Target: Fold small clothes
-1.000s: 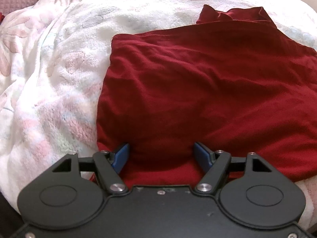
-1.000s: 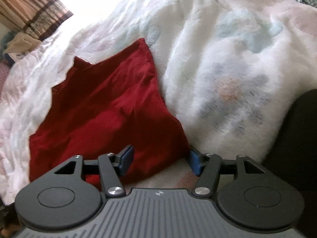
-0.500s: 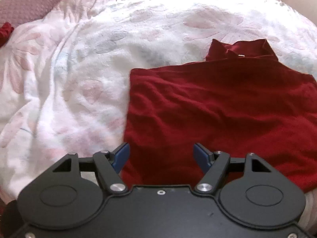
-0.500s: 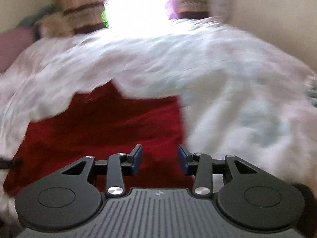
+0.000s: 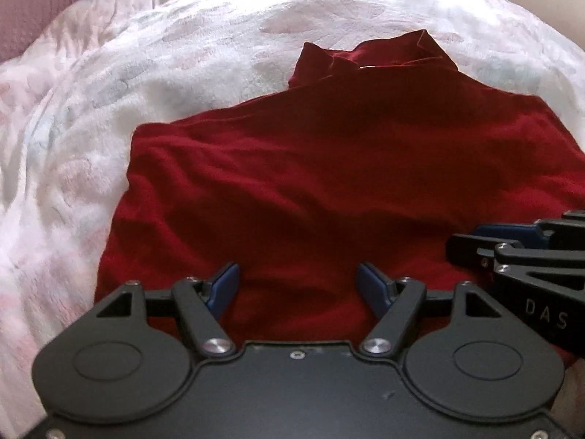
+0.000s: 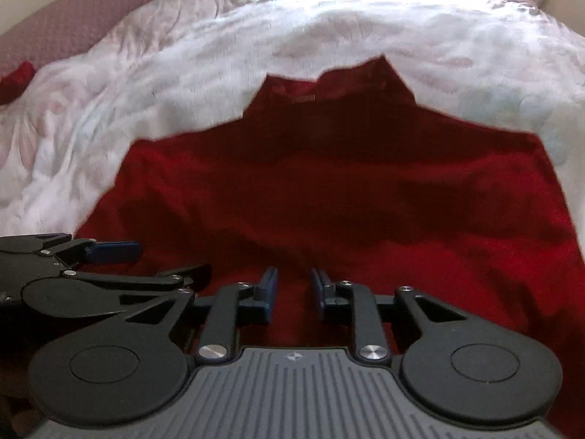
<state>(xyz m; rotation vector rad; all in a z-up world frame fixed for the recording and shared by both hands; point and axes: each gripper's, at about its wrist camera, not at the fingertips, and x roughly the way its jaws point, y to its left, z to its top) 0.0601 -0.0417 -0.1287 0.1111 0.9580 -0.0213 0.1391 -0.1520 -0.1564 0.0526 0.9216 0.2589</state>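
Between the earlier frames and this one, my right gripper [image 6: 292, 294] had swung in from the garment's right edge to sit beside the left gripper [image 5: 298, 287], and its jaws had narrowed from wide apart to a slim gap. From the left wrist view I saw the left gripper with its blue pads spread wide, poised over the near hem of the red shirt [image 5: 329, 183] with nothing pinched between them. My right gripper showed at that view's right edge [image 5: 512, 245], turned on its side just beside the left one. In the right wrist view its blue pads [image 6: 268, 285] stood nearly together with red cloth visible through the gap; I could not tell whether they had hold of any fabric. The shirt lay spread flat on the white floral blanket [image 6: 182, 73], collar [image 5: 384, 55] pointing away from me. A mauve pillow [image 6: 73, 18] sat at the far left of the bed.
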